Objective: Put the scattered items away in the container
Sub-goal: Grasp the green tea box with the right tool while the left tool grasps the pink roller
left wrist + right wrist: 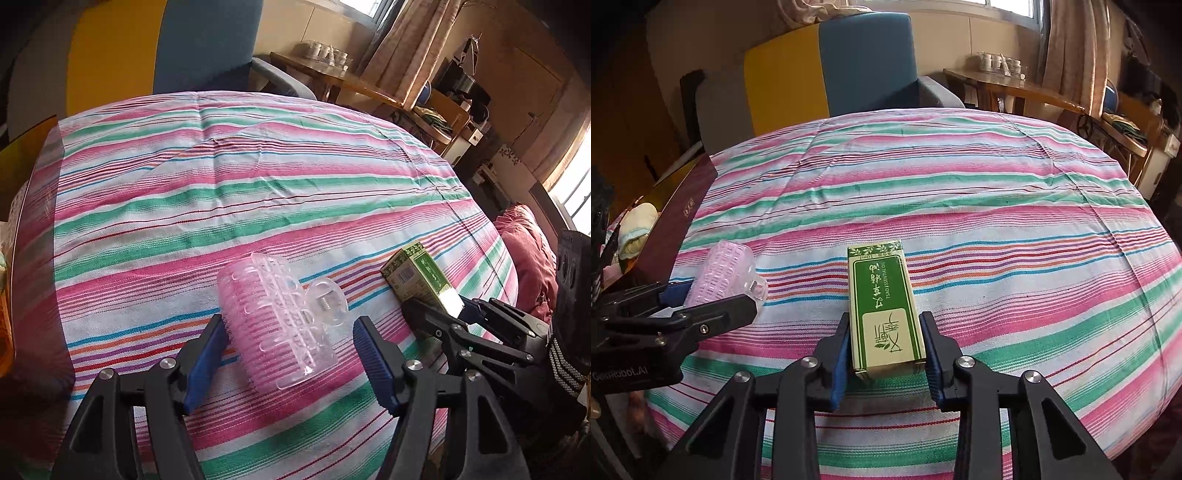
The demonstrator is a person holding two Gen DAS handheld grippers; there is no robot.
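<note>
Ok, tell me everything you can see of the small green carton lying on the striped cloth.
The small green cardboard carton is a slim rectangular box. Its top face is dark green with a pale border, white Chinese characters, a cream label panel with a leaf sprig, and the words TSAO ESSENTIAL OIL along one edge. The left wrist view shows a barcode on a side face. It lies flat on the striped pink, green and white cloth, closed and undented. The right tongs are shut on its near end, a blue pad against each long side.
</note>
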